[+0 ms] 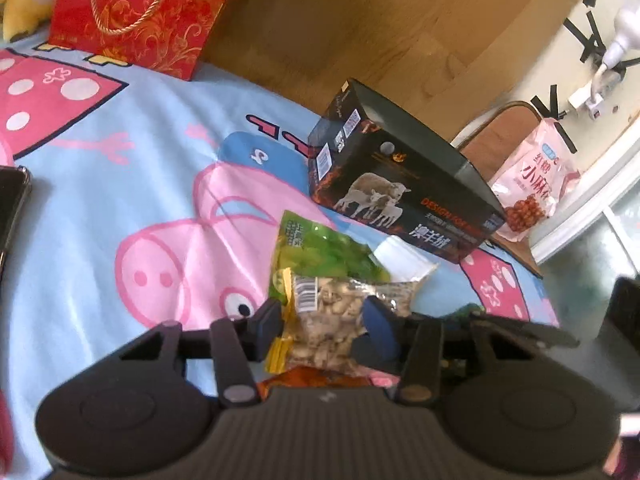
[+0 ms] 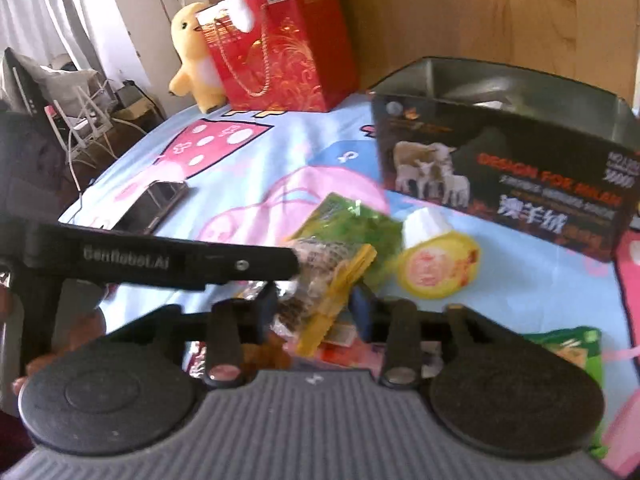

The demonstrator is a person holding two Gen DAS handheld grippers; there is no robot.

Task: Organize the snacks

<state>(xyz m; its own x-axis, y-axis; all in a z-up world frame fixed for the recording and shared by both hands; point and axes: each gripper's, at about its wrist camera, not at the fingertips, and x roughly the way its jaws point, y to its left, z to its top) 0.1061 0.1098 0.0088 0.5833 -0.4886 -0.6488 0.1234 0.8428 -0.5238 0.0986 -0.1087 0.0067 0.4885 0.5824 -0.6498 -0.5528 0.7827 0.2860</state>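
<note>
Left gripper point(image 1: 320, 326): jaws part-open, one either side of a clear nut packet point(image 1: 340, 312) with a yellow sealed edge and a barcode; pads at the packet's sides, but whether actually pinching it cannot be told. Right gripper point(image 2: 316, 308): jaws part-open too, over the same nut packet point(image 2: 340, 276), seen here as a crinkled, blurred bag with its yellow edge hanging between the fingers; grip again not certain. Across the right view, the left tool's black arm, reaching in from the left to that packet.

Landmark: black box point(image 1: 400, 188), cardboard, rectangular, printed with sheep and orange lettering. In the right view, black box point(image 2: 504, 176) open at the top, inner walls dull grey; contents too dim to make out.

Just in front of the box, toward the grippers: green bag point(image 1: 316, 248), glossy, creased film, partly under the nut packet. Beside it, also in front of the box, a round yellow cup point(image 2: 436, 264) with a white pleated top, lying tilted. More wrappers, red and pink, beneath the grippers, blurred.

Beyond the box's far right end, off the bed: pink bag point(image 1: 532, 184) showing round brown snacks, leaning on a chair.

Far left of the box: red gift bag point(image 2: 280, 44), stiff paper, gold swirls, cord handle, upright; yellow plush point(image 2: 192, 56) touching its left side. Dark phone point(image 2: 154, 204) flat, left of the box.

Under everything, bedsheet point(image 1: 120, 152): soft blue cloth, pink cartoon pig.
</note>
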